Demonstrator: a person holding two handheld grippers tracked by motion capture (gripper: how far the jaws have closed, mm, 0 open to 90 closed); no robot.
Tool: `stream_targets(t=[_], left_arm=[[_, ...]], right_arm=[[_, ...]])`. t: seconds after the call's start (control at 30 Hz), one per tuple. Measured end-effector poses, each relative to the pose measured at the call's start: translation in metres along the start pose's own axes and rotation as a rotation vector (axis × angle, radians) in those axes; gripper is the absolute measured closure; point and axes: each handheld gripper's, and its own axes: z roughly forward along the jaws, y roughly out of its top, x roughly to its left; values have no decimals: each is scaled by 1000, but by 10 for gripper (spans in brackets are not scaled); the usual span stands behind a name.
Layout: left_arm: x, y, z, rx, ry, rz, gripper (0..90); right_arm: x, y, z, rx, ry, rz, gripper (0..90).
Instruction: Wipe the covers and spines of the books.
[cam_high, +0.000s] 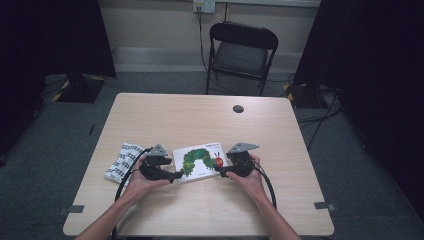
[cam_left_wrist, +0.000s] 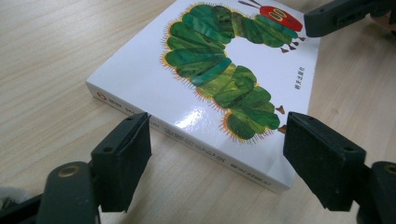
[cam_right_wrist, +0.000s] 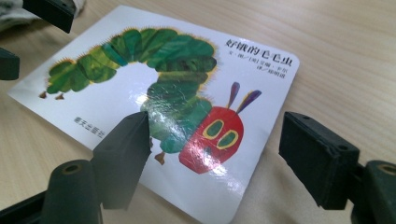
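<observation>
Both forearms extended forward, left gripper (cam_high: 176, 175) and right gripper (cam_high: 220, 172) held low, pointed inward at each other, jaws of both kept wide apart

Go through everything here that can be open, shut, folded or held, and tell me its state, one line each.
Picture book: closed, lying flat on the table, cover up, not gripped.
Left gripper: jaws open, at the book's spine edge, nothing pressed.
Right gripper: jaws open, over the corner with the caterpillar's red head, no grip.
Patterned cloth: folded, lying beside the left hand.
Folding chair: unfolded, unoccupied, beyond the table.
</observation>
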Motion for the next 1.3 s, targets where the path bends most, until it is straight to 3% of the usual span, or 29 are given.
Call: stream_targets(t=[0.13,0.27,0.37,0.73,1.1,1.3], left_arm=[[-1,0,6,24,2,11,228],[3,-1,10,25,-31,-38,216],[3,1,10,36,-21,-21,200],[6,14,19,6,29,9,310],[12,13,25,-49,3,15,318],[12,13,26,-52,6,11,322]], right_arm=[[-3,-4,5,10,11,20,224],[-4,-5,6,10,26,28,233],[-2,-4,6,10,36,17,254],[-2,-8,-3,26,32,15,278],[-1,-12,-10,35,27,11,306],[-1,-12,-11,42,25,16,313]])
